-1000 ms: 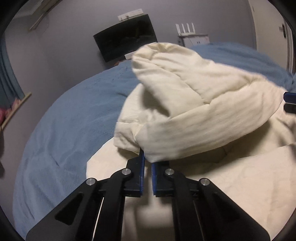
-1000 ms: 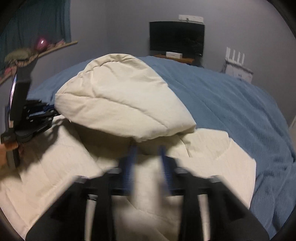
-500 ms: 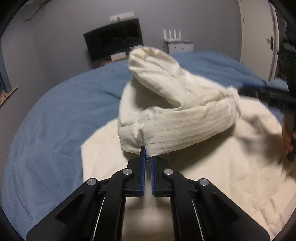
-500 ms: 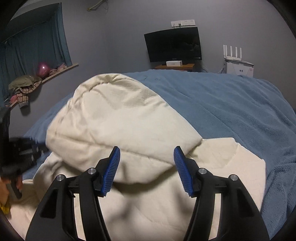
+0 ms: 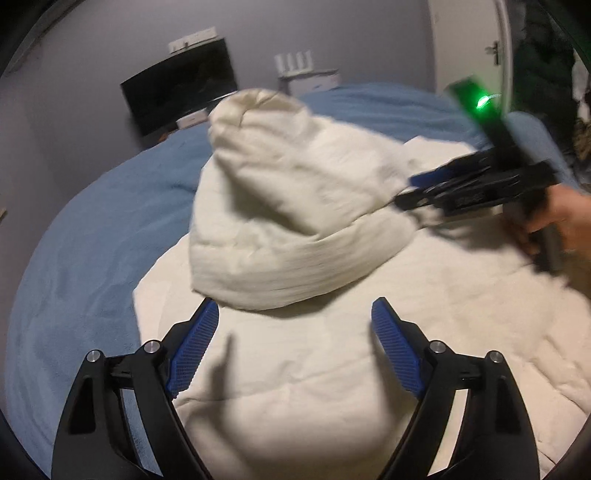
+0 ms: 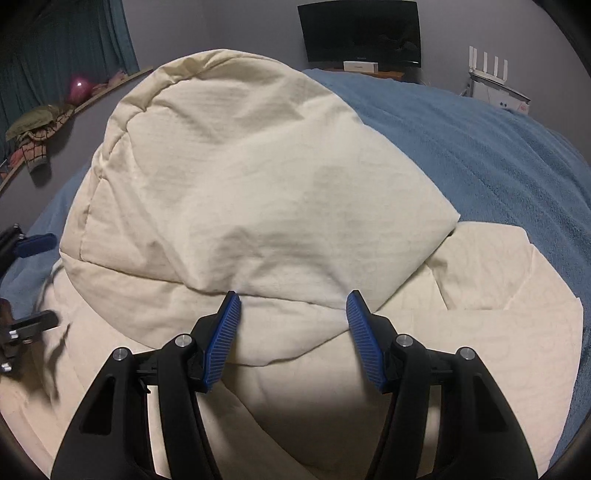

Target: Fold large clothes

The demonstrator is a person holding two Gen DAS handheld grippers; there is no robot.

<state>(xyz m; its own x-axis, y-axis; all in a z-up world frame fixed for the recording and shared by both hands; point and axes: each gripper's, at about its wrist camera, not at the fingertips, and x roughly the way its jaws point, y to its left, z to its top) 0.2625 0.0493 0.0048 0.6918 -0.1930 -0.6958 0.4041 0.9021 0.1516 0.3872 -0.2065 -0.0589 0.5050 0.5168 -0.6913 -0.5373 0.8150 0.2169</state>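
Both wrist views close, angled down over bed (image 5: 92, 236); share cream garment (image 6: 258, 177) (opposite sides).

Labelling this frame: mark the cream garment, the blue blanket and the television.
cream garment (image 6: 258, 184): right wrist view, on the raised folded-over part.
blue blanket (image 6: 480, 147): right wrist view, bare stretch right of the garment.
television (image 6: 360, 31): right wrist view, screen centre.

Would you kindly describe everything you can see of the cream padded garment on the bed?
The cream padded garment looks like soft, quilted fabric with stitched seams. Its lower part lies spread flat on the blue blanket, while one section is folded over into a puffy mound on top. Neither gripper holds it: the left gripper has just been opening, with nothing between its jaws, and the right gripper stands open at the mound's edge.
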